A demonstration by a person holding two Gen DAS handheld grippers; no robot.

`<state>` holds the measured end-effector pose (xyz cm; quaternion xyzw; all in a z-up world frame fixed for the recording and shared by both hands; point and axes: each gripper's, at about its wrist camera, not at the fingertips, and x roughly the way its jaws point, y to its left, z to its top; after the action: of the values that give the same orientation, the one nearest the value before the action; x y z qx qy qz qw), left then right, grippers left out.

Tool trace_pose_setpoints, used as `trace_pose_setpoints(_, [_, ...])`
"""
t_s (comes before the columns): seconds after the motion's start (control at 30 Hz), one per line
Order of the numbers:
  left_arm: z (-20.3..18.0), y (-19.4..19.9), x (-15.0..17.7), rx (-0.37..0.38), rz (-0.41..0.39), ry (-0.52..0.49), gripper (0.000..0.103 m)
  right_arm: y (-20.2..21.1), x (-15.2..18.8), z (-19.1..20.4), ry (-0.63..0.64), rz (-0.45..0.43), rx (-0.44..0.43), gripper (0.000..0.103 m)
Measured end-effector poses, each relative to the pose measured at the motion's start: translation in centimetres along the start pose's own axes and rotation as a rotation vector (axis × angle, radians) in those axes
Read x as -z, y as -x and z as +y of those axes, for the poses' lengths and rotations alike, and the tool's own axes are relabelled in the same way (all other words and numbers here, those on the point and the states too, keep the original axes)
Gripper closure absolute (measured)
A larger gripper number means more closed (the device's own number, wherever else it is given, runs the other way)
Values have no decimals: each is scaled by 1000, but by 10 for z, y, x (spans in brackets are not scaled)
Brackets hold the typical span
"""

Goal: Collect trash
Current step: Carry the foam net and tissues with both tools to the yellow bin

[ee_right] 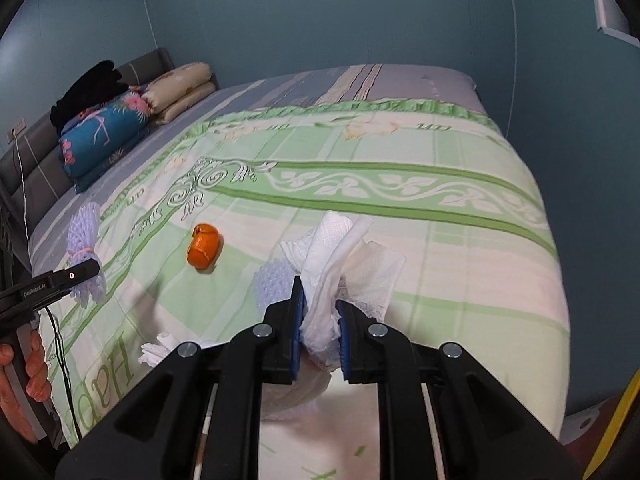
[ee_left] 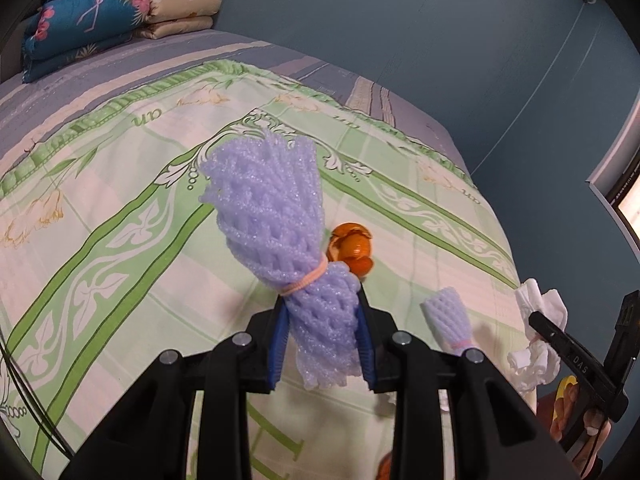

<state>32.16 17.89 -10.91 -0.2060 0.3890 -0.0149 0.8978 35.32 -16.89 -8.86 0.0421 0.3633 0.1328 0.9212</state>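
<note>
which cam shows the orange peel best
The right wrist view: the orange peel lies in the open on the bedspread. In the left wrist view, the foam net held in the left gripper partly hides it.

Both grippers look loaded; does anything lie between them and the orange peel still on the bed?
Nothing visible blocks the orange peel; it lies alone on the bedspread. But the left gripper is shut on a purple foam net and the right gripper on white tissue.
</note>
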Motion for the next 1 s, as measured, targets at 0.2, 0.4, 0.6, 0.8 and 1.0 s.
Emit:
trace_pose_setpoints(0.2, [-23, 30, 2, 16, -43, -43, 75, 41, -2, -17, -25, -58, 0, 90])
trace_pose_setpoints(0.4, [-51, 56, 8, 48, -74, -85, 75, 86, 3, -32, -44, -122, 0, 90])
trace_pose_setpoints(0.6, [-83, 74, 18, 88, -92, -138, 75, 126, 7, -45, -51, -182, 4, 90])
trace_pose_setpoints(0.8, [-116, 87, 32, 118, -80, -188, 75, 158, 14, -59, -59, -226, 18, 89])
trace_pose_setpoints(1.0, [-157, 94, 57, 170, -43, -261, 75, 184, 30, -77, -76, -242, 35, 89])
